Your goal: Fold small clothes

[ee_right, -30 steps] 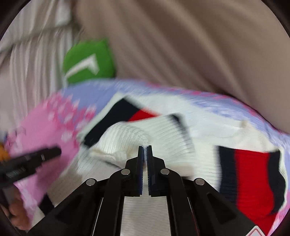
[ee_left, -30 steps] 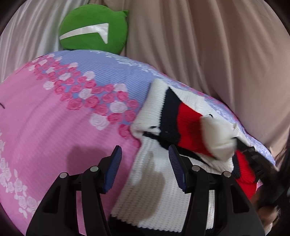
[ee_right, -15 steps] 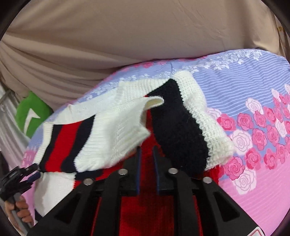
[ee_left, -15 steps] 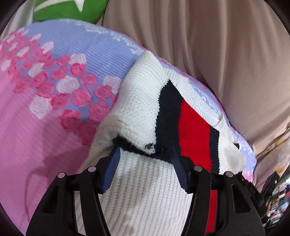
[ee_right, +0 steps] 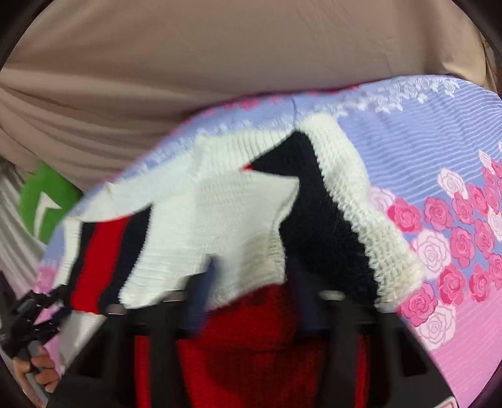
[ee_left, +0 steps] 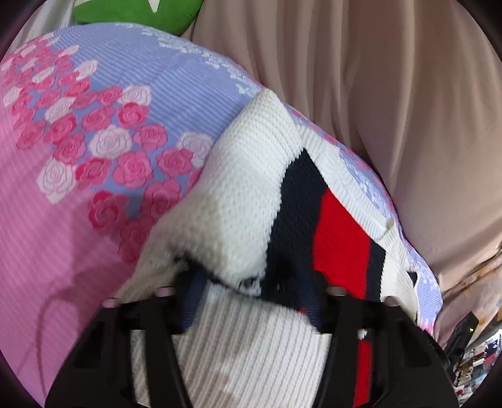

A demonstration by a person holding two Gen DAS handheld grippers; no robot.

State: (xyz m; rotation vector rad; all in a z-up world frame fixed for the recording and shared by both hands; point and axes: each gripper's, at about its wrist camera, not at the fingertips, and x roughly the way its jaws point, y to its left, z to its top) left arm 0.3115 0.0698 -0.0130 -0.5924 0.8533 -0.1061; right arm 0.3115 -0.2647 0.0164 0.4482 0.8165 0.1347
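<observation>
Bedspread (ee_left: 94, 194), pink and lilac with roses, fills the ground; beige curtain (ee_left: 392, 94) hangs behind it. Green cushion (ee_left: 135, 12) at the bedspread's far corner.

Knit sweater (ee_left: 238, 194), white with navy and red bands, lies on the bedspread near the curtain edge, partly doubled over itself, one white flap (ee_right: 226, 219) lying across the striped body.

Left gripper (ee_left: 251, 301): fingers spread wide, low over the sweater's white ribbing, nothing pinched. Right gripper (ee_right: 251, 282): fingers also apart, over the red band beneath the flap, holding nothing that I can see.

Judgement: mid-fold, between grasps. Next move calls for pinching an edge and carrying it across squarely.
</observation>
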